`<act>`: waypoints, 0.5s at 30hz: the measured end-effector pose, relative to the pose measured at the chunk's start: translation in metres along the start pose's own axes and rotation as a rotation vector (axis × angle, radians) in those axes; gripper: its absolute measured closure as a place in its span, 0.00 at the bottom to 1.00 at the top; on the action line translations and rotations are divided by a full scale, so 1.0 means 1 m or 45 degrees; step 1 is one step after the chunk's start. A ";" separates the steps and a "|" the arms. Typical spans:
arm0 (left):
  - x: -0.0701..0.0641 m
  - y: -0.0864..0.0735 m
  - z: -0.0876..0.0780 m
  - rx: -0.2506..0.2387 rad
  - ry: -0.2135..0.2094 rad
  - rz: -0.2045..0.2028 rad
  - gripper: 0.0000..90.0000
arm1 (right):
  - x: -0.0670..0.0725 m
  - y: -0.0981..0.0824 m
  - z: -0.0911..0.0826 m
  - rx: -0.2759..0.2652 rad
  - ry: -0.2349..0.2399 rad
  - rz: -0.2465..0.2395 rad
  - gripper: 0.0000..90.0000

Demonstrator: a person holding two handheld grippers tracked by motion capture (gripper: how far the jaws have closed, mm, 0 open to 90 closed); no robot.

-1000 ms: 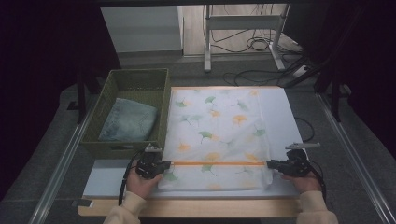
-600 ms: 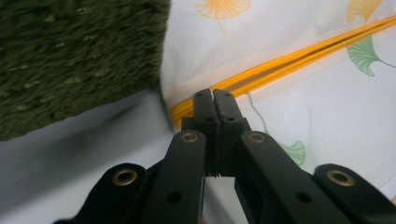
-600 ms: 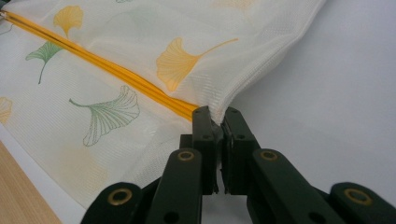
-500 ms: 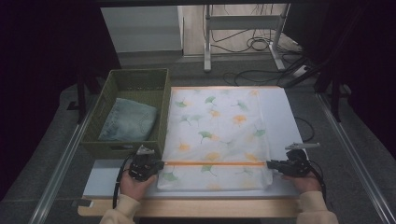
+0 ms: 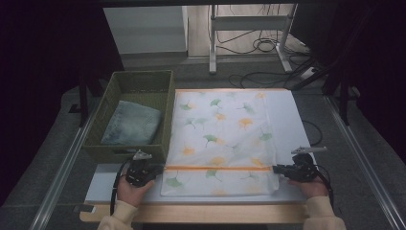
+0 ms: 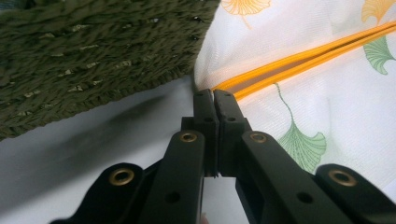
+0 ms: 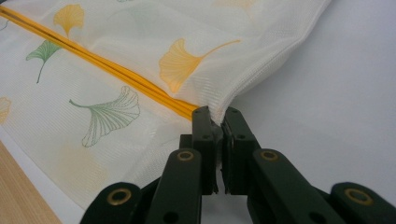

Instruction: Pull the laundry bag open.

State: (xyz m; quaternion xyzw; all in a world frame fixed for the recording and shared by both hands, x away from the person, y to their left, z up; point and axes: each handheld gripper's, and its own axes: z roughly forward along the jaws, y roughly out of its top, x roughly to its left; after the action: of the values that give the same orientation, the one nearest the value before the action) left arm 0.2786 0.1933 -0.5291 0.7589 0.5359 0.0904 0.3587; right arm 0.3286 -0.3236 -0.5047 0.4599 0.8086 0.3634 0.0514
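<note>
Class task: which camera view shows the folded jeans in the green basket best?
The high view: the folded jeans lie in plain sight inside the green basket. The left gripper view gives the basket's woven wall close up, with a blue sliver at its top corner. The right gripper view looks at the mesh bag instead.

White table top (image 5: 287, 110) with leaf-printed mesh bag (image 5: 222, 134) beside green woven basket (image 5: 136, 81).

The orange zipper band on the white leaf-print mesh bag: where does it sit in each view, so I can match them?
High view: the orange zipper band runs level across the bag's near part, between the two grippers.
Left gripper view: it slants from the shut jaws up to the right edge.
Right gripper view: it slants from the upper left corner down to the jaws.
Shared landmark: the white leaf-print mesh bag.
</note>
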 end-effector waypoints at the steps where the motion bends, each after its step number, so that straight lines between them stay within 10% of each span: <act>1: -0.002 0.000 -0.001 -0.001 0.002 0.011 0.99 | 0.000 0.000 0.000 0.001 -0.001 0.000 0.94; 10: -0.006 -0.003 -0.013 -0.050 0.039 0.056 0.87 | 0.001 -0.002 0.002 0.013 -0.003 -0.009 0.92; 15: -0.008 -0.006 -0.024 -0.129 0.087 0.122 0.59 | 0.002 -0.001 0.002 -0.003 -0.040 -0.029 0.71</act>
State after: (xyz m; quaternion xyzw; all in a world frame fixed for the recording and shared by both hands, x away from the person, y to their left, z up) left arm 0.2582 0.1979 -0.5129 0.7609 0.5058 0.1603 0.3734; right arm 0.3279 -0.3217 -0.5060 0.4563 0.8124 0.3564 0.0686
